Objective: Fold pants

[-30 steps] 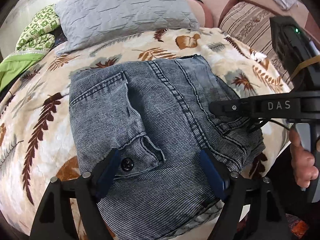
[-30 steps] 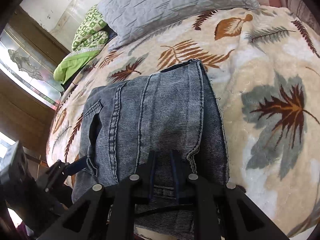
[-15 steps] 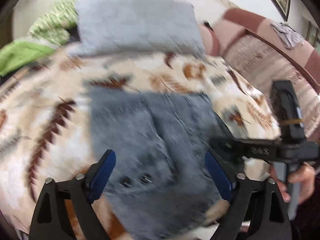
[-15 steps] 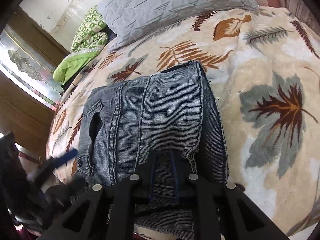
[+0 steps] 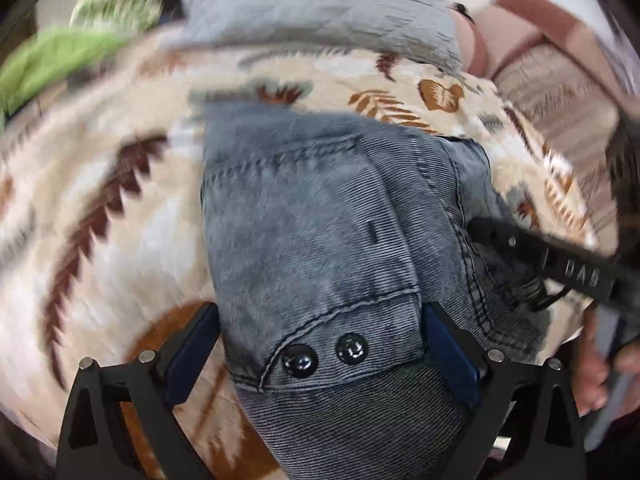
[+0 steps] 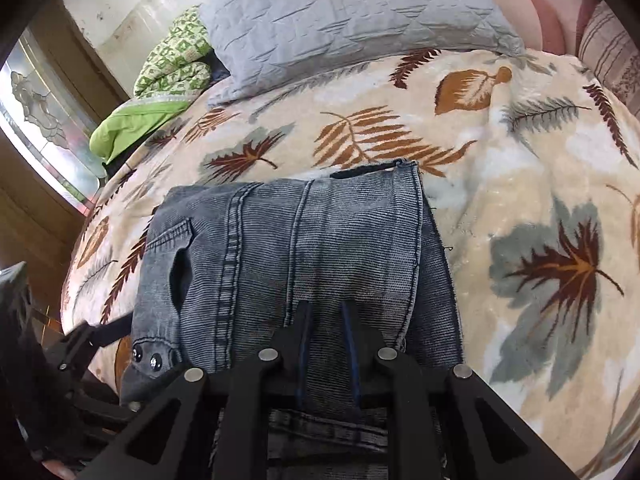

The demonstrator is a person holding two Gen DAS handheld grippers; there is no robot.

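The folded jeans (image 6: 304, 264) lie on the leaf-print blanket (image 6: 520, 184), long axis running from the grippers toward the gray pillow (image 6: 352, 20) — buttoned waistband nearest. The left gripper (image 5: 320, 344) is spread around the waistband corner; the right gripper (image 6: 326, 320) pinches denim — its arm reads "DAS".

Bed (image 6: 500, 184) covered with a cream blanket (image 6: 480, 152) printed with brown, orange and grey-green leaves. Folded grey denim pants (image 6: 320, 248) lie flat on the blanket at the near edge, waistband with two dark buttons (image 5: 324, 354) at the near left corner. Grey quilted pillow (image 6: 348, 12) rests at the far end. Green patterned cloth (image 6: 172, 60) bunched beside the pillow on its left, a plain lime-green piece (image 6: 132, 124) just below it. Striped cushion (image 6: 612, 52) at far right edge.
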